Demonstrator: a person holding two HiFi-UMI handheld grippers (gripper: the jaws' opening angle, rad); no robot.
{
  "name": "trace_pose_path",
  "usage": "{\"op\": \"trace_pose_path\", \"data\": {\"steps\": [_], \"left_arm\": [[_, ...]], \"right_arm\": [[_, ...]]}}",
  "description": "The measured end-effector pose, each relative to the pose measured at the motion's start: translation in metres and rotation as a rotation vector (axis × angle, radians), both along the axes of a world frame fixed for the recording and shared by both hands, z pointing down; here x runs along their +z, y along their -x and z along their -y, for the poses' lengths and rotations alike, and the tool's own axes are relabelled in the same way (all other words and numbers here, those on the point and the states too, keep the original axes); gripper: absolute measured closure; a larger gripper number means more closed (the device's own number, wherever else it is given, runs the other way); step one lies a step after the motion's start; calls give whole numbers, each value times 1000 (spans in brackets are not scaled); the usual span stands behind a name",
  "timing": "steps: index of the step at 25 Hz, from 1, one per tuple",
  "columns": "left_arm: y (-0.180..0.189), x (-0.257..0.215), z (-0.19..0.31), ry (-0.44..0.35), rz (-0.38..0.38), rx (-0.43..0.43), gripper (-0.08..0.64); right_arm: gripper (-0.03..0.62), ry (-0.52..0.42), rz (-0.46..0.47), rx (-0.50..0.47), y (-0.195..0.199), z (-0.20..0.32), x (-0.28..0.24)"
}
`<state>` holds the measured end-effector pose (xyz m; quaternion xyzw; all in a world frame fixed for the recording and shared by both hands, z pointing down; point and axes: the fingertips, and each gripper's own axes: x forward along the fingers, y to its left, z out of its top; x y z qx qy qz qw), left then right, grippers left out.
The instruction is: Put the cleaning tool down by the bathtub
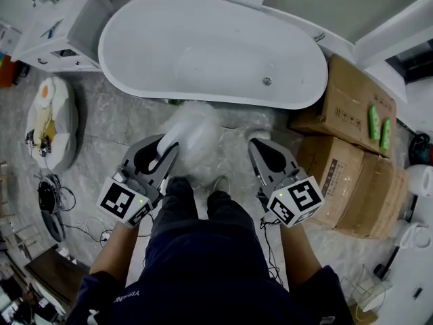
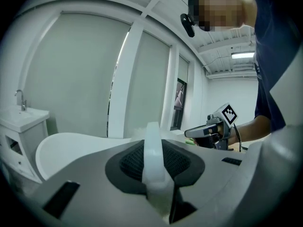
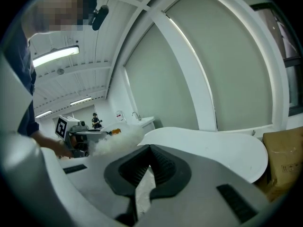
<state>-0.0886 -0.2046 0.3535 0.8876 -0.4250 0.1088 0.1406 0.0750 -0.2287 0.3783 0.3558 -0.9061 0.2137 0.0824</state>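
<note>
The cleaning tool is a fluffy white brush head [image 1: 196,133] on a flat white handle [image 2: 152,150]. My left gripper [image 1: 166,152] is shut on that handle, and the head hangs over the floor just in front of the white bathtub [image 1: 216,46]. In the left gripper view the handle stands upright between the black pads [image 2: 130,163]. My right gripper [image 1: 259,143] is shut with nothing in it, level with the left one and to its right. The right gripper view shows the fluffy head [image 3: 118,137] to its left and the bathtub [image 3: 213,145] ahead.
Stacked cardboard boxes [image 1: 352,107] with two green bottles [image 1: 379,124] stand right of the tub. A white vanity cabinet [image 1: 61,32] is at the upper left, with a round cushion [image 1: 51,120] and cables [image 1: 54,202] on the floor below it. The person's shoes [image 1: 220,181] are between the grippers.
</note>
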Motion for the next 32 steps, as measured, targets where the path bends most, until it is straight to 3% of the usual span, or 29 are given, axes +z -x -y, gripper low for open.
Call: {"op": "trace_pose_path", "data": {"steps": [9,15,23,32], "left_arm": [[41,71,44,85,36,149,452],[46,122,60,127,77,262,453],[24,211,65,153,198,353,451],[-23,340,60,215,313,410,451]], "right_arm": [[588,62,-66,180,32,30,59],[588,102,-94,276,49,33,97],[588,155,-125,358,33,25,171],[588,242,-112,372,8,12,284]]}}
